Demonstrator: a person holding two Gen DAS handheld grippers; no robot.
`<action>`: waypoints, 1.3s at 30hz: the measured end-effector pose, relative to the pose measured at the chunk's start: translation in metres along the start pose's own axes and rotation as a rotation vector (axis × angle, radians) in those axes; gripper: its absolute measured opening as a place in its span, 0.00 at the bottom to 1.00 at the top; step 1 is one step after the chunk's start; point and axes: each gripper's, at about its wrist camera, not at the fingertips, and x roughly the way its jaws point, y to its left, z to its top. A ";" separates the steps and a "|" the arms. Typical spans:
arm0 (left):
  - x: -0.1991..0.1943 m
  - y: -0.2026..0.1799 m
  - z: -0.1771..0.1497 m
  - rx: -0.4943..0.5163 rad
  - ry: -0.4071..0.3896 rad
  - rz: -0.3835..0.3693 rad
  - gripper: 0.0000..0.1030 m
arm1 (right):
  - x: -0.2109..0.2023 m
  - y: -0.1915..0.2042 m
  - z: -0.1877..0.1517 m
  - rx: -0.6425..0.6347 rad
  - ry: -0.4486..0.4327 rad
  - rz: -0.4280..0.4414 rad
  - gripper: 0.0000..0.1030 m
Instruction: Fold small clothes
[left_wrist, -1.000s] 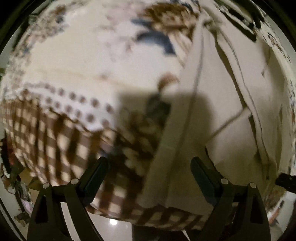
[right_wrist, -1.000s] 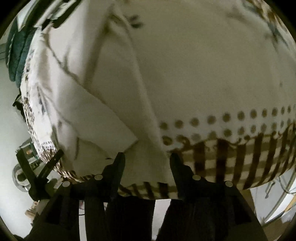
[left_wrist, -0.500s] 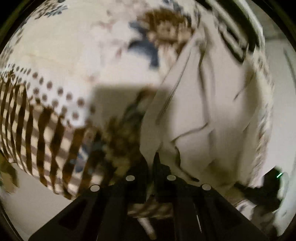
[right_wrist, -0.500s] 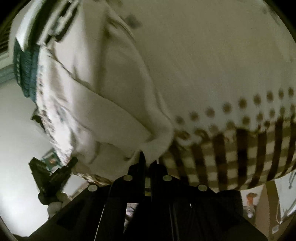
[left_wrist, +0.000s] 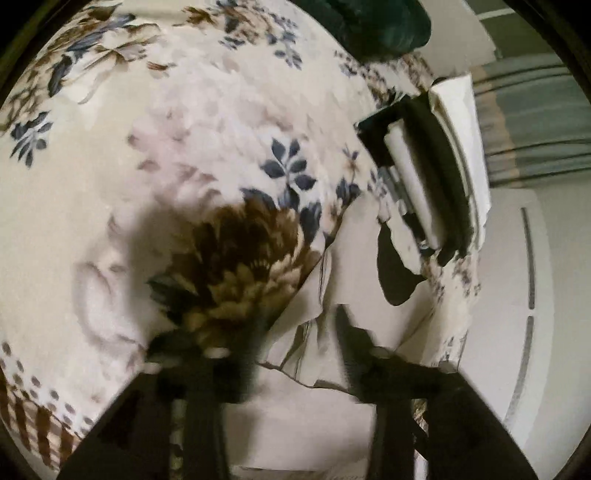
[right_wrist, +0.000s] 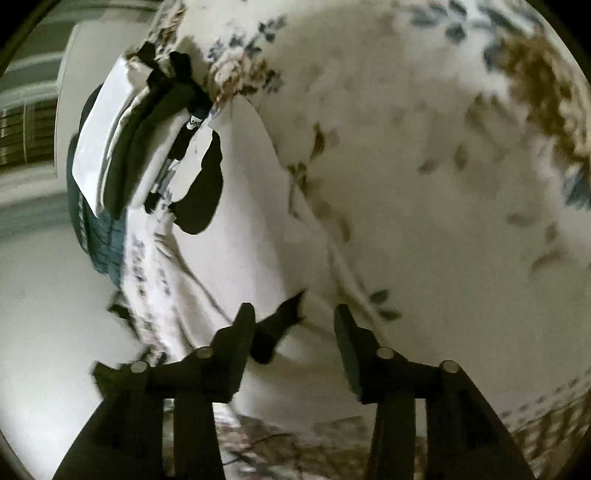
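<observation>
A cream-white garment (left_wrist: 369, 295) lies on the flowered tablecloth (left_wrist: 184, 147), folded over on itself with creased edges near my fingers. My left gripper (left_wrist: 299, 332) is open just above its folded edge, holding nothing. In the right wrist view the same garment (right_wrist: 251, 229) stretches from the middle to the lower left. My right gripper (right_wrist: 295, 321) is open over its near edge. A dark shape between its fingers looks like the left gripper's tip.
A stack of folded black and white clothes (left_wrist: 432, 166) sits at the table's far edge, also in the right wrist view (right_wrist: 147, 122). A dark green item (left_wrist: 380, 26) lies behind it. The cloth's brown striped border (left_wrist: 33, 424) hangs at the near edge.
Both grippers were shut on the garment's near edge half a second ago; they have carried it toward the far side and opened, releasing it folded over.
</observation>
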 end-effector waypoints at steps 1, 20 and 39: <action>-0.003 0.006 -0.007 0.018 -0.002 0.026 0.57 | -0.001 0.001 -0.001 -0.027 -0.003 -0.029 0.46; 0.025 -0.026 -0.063 0.329 0.034 0.222 0.04 | 0.011 0.039 -0.033 -0.390 -0.077 -0.285 0.00; 0.026 -0.035 -0.056 0.381 0.038 0.225 0.04 | 0.049 0.052 -0.035 -0.499 -0.008 -0.354 0.03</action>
